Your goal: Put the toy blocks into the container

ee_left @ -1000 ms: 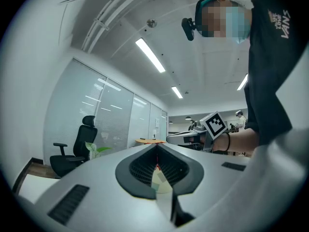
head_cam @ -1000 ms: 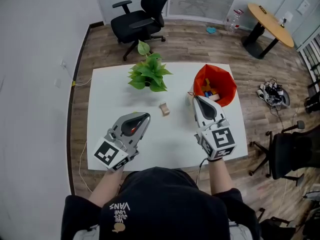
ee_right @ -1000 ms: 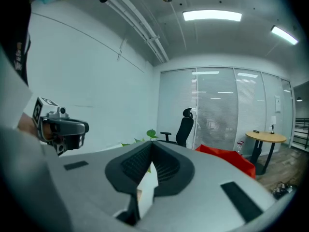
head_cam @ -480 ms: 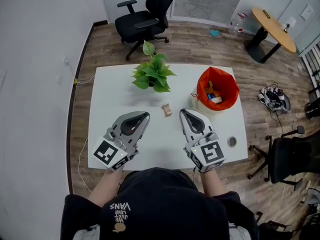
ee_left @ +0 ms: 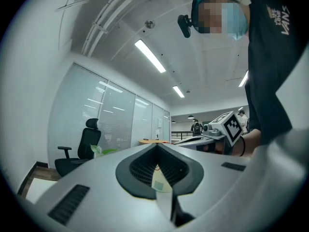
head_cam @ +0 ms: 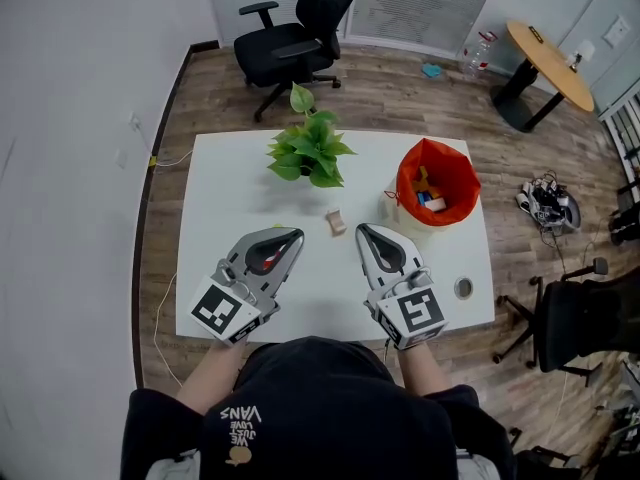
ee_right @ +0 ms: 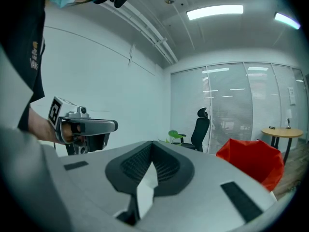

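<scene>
A small wooden toy block lies on the white table, just beyond and between my two grippers' tips. The red container stands at the table's right with several coloured blocks inside; it also shows in the right gripper view as the red container. My left gripper hovers at the near left, shut and empty. My right gripper is level with it, right of the block and apart from it, shut with nothing in it.
A potted green plant stands at the table's back middle. A small round object lies near the front right corner. Black office chairs and a round wooden table stand on the floor around.
My right gripper has moved from beside the red container leftward and back toward me, staying shut. The left gripper has kept its place.
</scene>
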The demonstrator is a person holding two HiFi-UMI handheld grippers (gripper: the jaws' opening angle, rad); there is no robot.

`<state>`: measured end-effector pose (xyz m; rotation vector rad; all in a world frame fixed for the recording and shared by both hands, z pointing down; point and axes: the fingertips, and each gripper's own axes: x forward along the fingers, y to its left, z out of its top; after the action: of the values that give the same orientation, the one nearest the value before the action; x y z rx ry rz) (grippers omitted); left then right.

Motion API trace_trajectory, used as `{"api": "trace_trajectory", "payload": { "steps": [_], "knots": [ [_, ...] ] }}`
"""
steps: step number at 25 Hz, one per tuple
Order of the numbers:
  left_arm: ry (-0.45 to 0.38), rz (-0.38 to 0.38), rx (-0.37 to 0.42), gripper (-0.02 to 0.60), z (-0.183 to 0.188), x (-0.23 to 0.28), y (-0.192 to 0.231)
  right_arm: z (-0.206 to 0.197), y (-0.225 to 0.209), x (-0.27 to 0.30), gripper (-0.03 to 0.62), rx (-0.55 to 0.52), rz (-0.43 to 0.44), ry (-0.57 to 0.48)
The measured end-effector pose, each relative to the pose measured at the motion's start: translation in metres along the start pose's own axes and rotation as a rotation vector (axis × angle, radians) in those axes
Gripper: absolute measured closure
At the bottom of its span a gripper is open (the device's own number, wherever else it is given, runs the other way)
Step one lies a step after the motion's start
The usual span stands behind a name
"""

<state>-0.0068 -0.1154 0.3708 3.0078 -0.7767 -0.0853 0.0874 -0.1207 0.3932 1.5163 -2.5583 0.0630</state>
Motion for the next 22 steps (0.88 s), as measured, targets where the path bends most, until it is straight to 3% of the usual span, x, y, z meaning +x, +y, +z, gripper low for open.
{"api": "trace_trajectory", "payload": {
  "steps": [12,22],
  "knots": [
    [-0.030,-0.015,-0.030,0.571,0.004,0.003,0.000,0.010,0.000,0.006,0.576,0.024,0.001,-0.002],
    [-0.024,-0.018,-0.044,0.571,0.001,0.009,0.002,-0.008,-0.006,0.014,0.576,-0.012,0.020,-0.001]
  ]
}}
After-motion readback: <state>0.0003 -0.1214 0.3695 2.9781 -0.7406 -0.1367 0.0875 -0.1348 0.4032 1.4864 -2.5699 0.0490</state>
